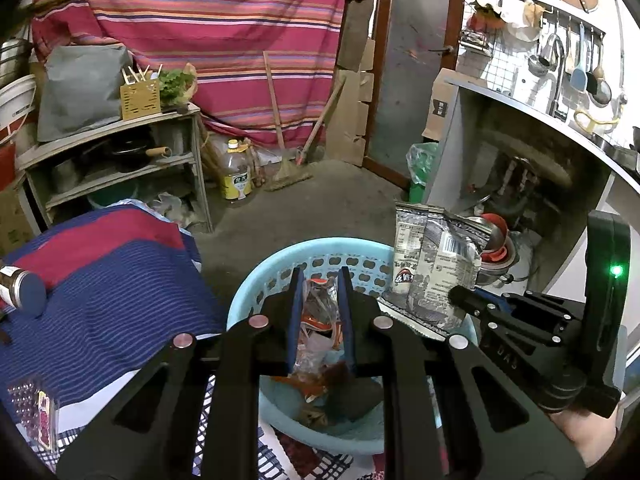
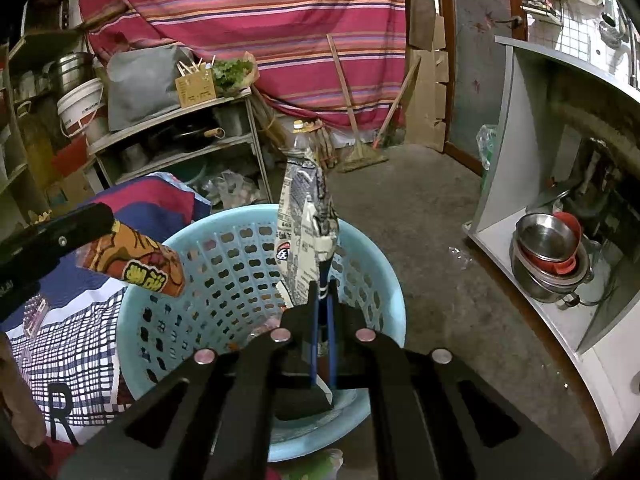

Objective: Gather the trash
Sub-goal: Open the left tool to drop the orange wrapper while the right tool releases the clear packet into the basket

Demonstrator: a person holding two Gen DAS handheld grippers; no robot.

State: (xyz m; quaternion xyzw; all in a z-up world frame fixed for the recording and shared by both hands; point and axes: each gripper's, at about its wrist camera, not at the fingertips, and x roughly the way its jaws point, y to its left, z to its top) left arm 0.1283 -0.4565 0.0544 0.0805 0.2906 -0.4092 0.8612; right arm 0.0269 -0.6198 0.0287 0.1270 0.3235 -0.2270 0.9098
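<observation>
A light blue perforated basket (image 1: 276, 268) (image 2: 376, 248) sits below both grippers, with some scraps in its bottom. My left gripper (image 1: 320, 280) is shut on a crumpled orange and clear snack wrapper (image 1: 318, 320) and holds it over the basket's inside. In the right wrist view that wrapper (image 2: 136, 264) sticks out of the left gripper (image 2: 100, 220) above the basket's left rim. My right gripper (image 2: 320, 290) is shut on the lower edge of a grey and white snack bag (image 2: 308, 216), which stands upright over the basket. In the left wrist view this bag (image 1: 432, 272) hangs at the basket's right rim from the right gripper (image 1: 460, 298).
A table under blue and red striped cloth (image 1: 112, 280) lies to the left, with a jar (image 1: 20, 288) and a small packet (image 1: 40, 416) on it. Behind stand a shelf (image 1: 120, 160), an oil bottle (image 1: 236, 176) and a broom (image 2: 360, 156). Steel bowls (image 2: 548, 248) sit in the counter's open base at the right.
</observation>
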